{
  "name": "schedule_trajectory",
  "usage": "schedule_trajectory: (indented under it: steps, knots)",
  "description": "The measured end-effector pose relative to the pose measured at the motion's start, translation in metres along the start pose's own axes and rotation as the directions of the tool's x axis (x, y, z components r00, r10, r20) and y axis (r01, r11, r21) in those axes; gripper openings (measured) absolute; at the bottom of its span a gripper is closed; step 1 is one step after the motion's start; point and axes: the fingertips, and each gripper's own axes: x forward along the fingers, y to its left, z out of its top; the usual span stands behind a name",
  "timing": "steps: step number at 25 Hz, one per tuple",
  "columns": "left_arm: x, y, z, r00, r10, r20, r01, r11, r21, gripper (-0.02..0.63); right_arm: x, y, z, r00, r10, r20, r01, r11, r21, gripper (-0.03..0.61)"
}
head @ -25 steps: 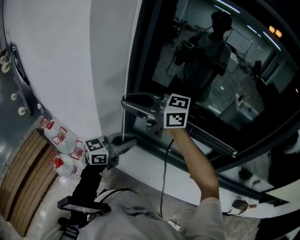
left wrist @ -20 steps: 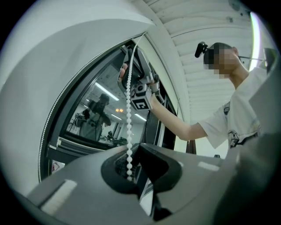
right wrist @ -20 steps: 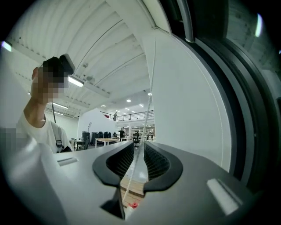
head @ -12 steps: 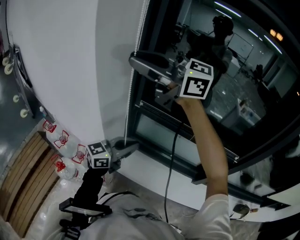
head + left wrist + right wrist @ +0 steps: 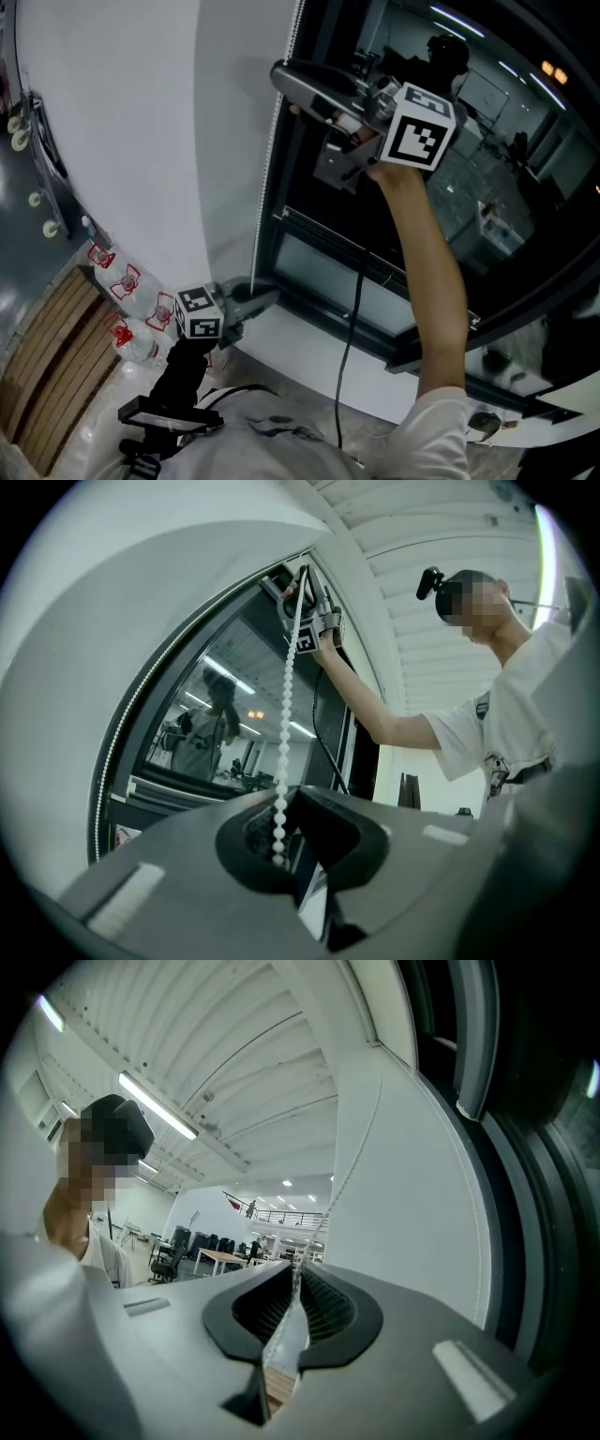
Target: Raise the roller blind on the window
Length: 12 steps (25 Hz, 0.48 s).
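Head view: left gripper (image 5: 262, 292) sits low and right gripper (image 5: 286, 84) high on the bead chain (image 5: 268, 178) beside the window (image 5: 525, 187), likely spaced for a long pull.
Left gripper view: pads pinch the chain, probably anchoring it.
Right gripper view: jaws have just been closing and now nip the chain.
Roller blind itself unseen.

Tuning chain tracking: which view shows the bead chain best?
Left gripper view: the bead chain shows bead by bead, leading up from the left claw. Head view gives a fine dotted line beside the window frame; right gripper view, a thin blurred strand.
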Motion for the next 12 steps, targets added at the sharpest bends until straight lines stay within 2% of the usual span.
schedule_trajectory:
  steps: [1,2,5,9,12]
  knots:
    - [0.000,0.000,0.000,1.000,0.000,0.000,0.000,1.000,0.001,-0.002,0.000,0.000,0.000,1.000,-0.002,-0.003,0.002,1.000,0.004,0.010]
    - [0.000,0.000,0.001,1.000,-0.001,-0.001,0.001,1.000,0.002,-0.002,0.001,0.001,-0.001,1.000,-0.002,-0.007,0.002,1.000,0.014,0.006]
    - [0.001,0.001,0.001,1.000,-0.006,-0.002,0.006,1.000,-0.005,-0.002,0.001,0.002,-0.004,1.000,0.016,-0.020,-0.015,0.998,0.066,0.005]
    - [0.005,-0.002,-0.003,1.000,-0.010,-0.016,0.010,1.000,0.000,-0.002,0.002,0.011,-0.004,0.997,0.052,-0.054,-0.047,0.996,0.080,0.003]
    - [0.007,-0.006,-0.007,0.999,-0.013,-0.030,0.012,1.000,-0.001,-0.002,0.000,0.014,-0.007,0.998,0.050,-0.039,-0.046,0.994,0.103,0.003]
